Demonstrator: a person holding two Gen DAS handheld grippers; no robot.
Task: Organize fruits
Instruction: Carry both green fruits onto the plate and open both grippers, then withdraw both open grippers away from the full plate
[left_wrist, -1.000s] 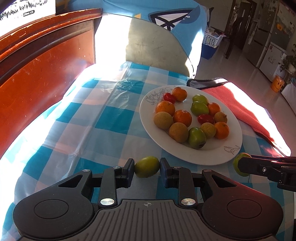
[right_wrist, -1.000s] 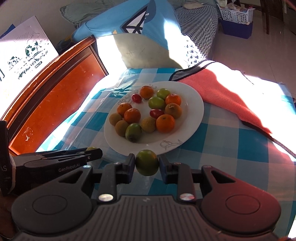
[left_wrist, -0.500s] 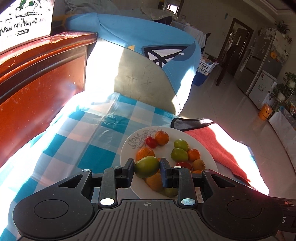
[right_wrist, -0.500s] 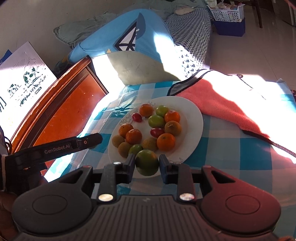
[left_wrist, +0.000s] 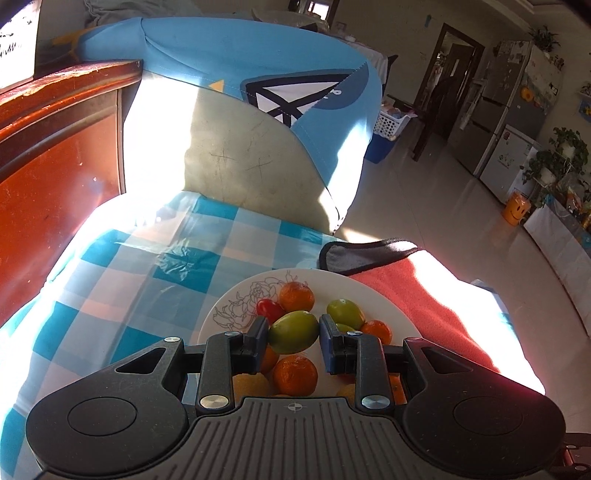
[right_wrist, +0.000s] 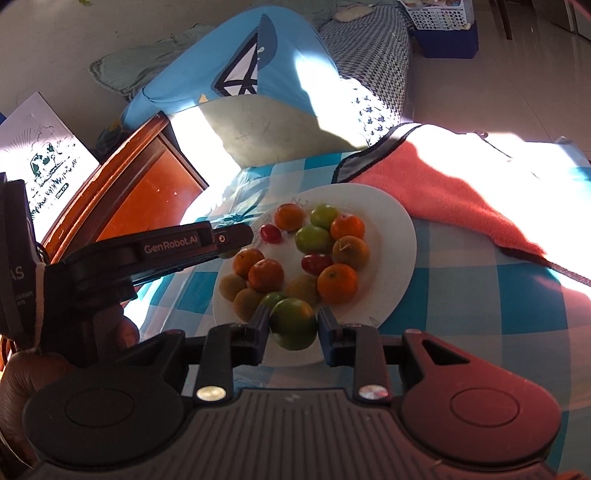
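Observation:
My left gripper (left_wrist: 293, 332) is shut on a green oval fruit (left_wrist: 294, 331) and holds it in the air over the white plate (left_wrist: 236, 302). The plate carries several oranges, green fruits and red tomatoes. In the right wrist view my right gripper (right_wrist: 293, 325) is shut on a round green fruit (right_wrist: 293, 324), above the plate's near rim (right_wrist: 400, 254). The left gripper (right_wrist: 236, 236) also shows there, reaching in from the left over the plate's far left edge; the fruit it holds is almost hidden behind its finger.
The plate lies on a blue and white checked cloth (left_wrist: 122, 288). An orange-red towel (right_wrist: 436, 192) lies to its right. A red-brown wooden board (left_wrist: 55, 166) stands on the left, a chair with a blue cover (left_wrist: 258, 122) behind. A hand (right_wrist: 22, 387) grips the left tool.
The left gripper lifted its green fruit off the cloth and carried it forward over the plate. The right gripper rose a little with its fruit and stayed near the plate's front rim.

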